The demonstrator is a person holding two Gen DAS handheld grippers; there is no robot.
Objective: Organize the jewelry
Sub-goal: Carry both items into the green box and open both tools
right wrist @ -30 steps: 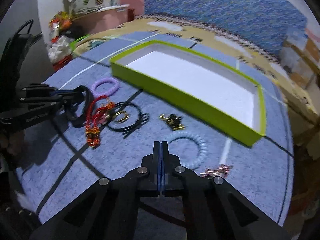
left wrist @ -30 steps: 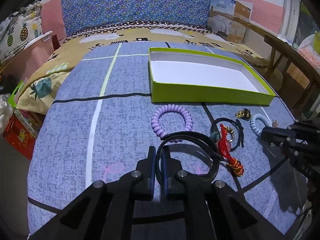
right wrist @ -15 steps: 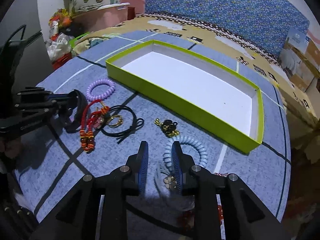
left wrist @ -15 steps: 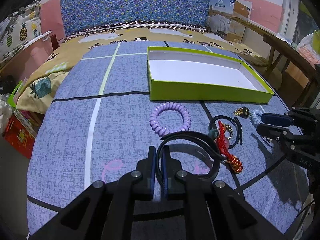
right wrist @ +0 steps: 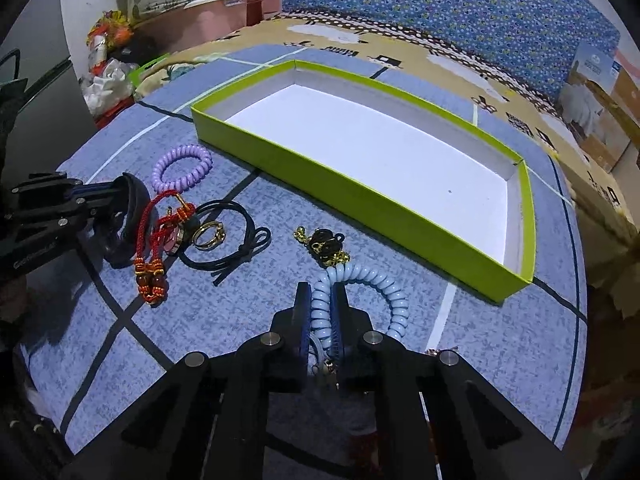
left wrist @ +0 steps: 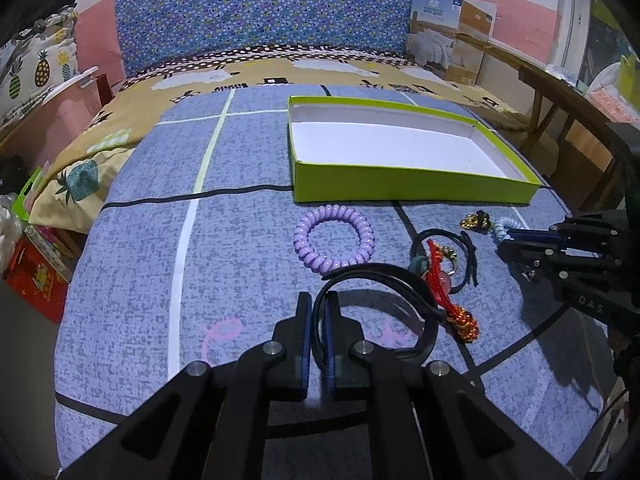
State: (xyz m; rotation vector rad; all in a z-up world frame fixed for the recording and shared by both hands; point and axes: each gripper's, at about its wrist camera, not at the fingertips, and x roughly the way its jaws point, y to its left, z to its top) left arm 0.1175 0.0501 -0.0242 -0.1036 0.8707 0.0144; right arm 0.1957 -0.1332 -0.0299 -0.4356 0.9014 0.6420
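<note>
Your right claw (right wrist: 320, 312) is closing on the blue coil (right wrist: 384, 292), which sits between its pads. From there the tray (right wrist: 360, 200) lies toward one o'clock, its long axis running from ten to four, near wall just beyond the coil. Your left claw (left wrist: 318, 320) is clamped on the black band (left wrist: 400, 280), farther from the tray.

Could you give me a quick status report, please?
Left gripper shut on black band. Right gripper closing on light-blue coil bracelet. Green tray empty, path clear.
</note>
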